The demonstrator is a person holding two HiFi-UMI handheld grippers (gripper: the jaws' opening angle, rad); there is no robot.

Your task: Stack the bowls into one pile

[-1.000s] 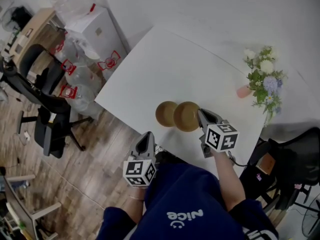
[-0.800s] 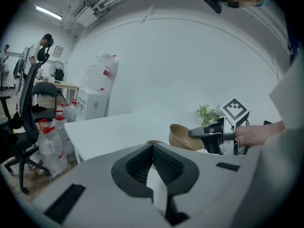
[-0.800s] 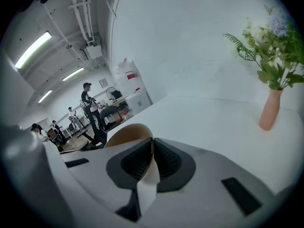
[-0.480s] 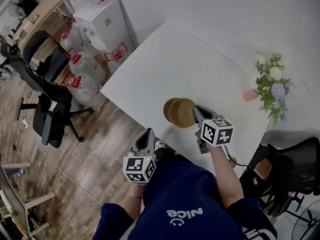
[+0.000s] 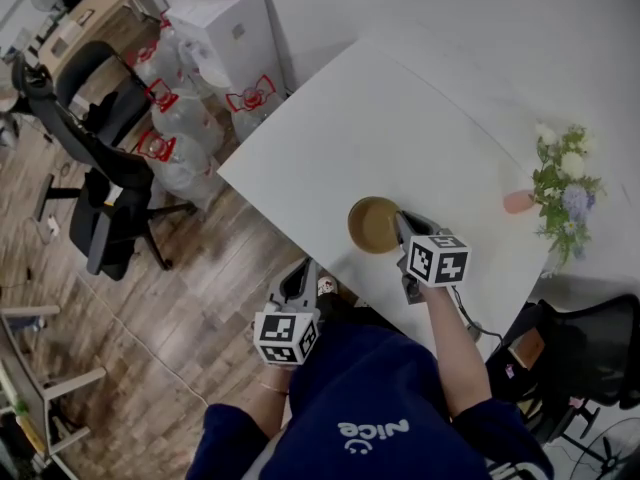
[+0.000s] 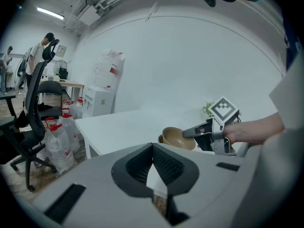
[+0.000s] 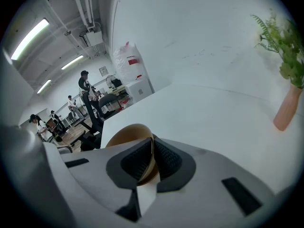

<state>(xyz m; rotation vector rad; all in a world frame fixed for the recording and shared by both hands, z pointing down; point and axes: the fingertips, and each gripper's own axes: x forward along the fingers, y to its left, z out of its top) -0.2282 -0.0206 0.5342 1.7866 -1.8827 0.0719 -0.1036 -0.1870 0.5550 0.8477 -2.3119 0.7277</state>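
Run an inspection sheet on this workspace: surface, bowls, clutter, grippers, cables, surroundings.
Surface: white table, no spills seen.
Job's things: top bowl sits directly over the second bowl; cannot tell if it is fully seated.
Clutter: pink vase of flowers near the table's right edge.
Grippers: right gripper shut on the top bowl's rim; left gripper shut, nothing between its jaws, off the table's near edge.
Cables: dark cable trailing from the right gripper.
Surroundings: black office chair, water jugs, white cabinet, wooden floor.
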